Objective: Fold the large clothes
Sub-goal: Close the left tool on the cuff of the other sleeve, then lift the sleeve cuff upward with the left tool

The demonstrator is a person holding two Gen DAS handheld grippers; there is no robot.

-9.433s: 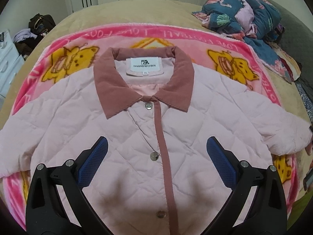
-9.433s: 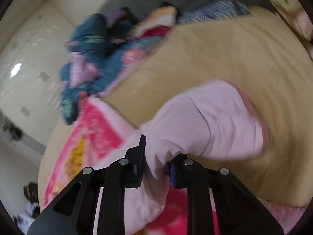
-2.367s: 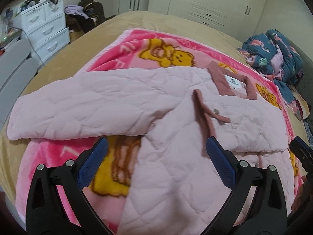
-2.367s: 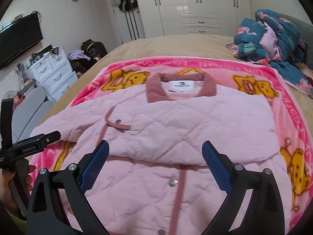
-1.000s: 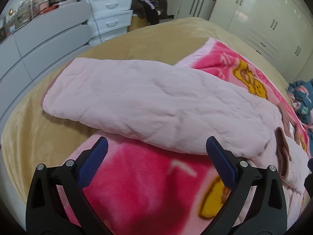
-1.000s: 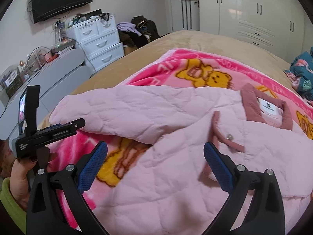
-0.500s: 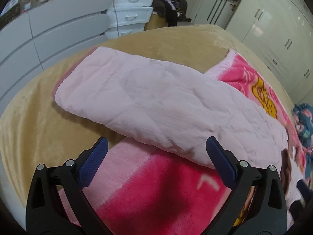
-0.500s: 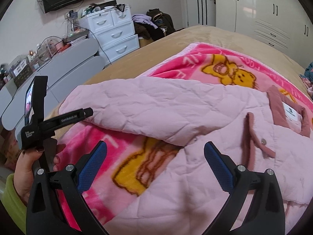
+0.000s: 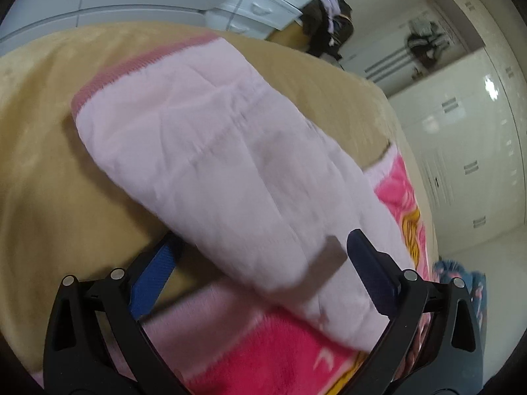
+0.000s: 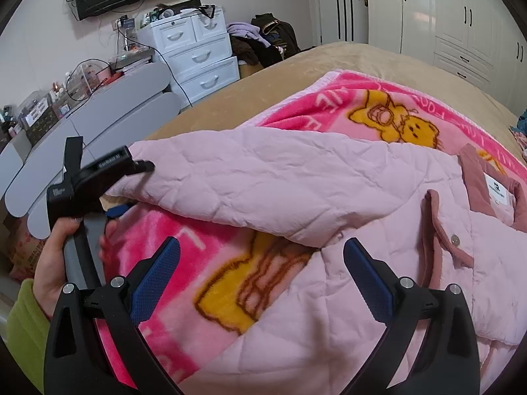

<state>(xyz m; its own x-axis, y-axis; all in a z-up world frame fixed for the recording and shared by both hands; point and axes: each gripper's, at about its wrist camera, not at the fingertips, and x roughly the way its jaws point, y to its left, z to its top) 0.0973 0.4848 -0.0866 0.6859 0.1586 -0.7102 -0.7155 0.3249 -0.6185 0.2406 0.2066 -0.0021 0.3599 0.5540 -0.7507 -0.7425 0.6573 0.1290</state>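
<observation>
A pale pink quilted jacket (image 10: 378, 296) with a dusty-rose collar (image 10: 474, 177) lies face up on a pink bear blanket (image 10: 184, 263). One sleeve is folded across its chest. The other sleeve (image 9: 214, 151) stretches out onto the tan bedspread, with its ribbed cuff (image 9: 131, 65) at the far end. My left gripper (image 9: 263, 256) is open, with one finger on each side of that sleeve, near the cuff end. In the right wrist view a hand holds the left gripper (image 10: 131, 187) at the sleeve's end. My right gripper (image 10: 263, 263) is open above the jacket's front and holds nothing.
The tan bedspread (image 10: 346, 56) runs on past the blanket. Grey rounded panels (image 10: 98, 121) and a white drawer unit (image 10: 197, 52) stand beside the bed at the left. Dark clothes are piled (image 10: 263, 42) by the white wardrobes (image 10: 444, 10). A green sleeve (image 10: 23, 329) sits at the lower left.
My left gripper has moved forward and tilted, so the stretched-out sleeve now runs between its open fingers. The right view has shifted a little closer to the sleeve; the jacket lies as before.
</observation>
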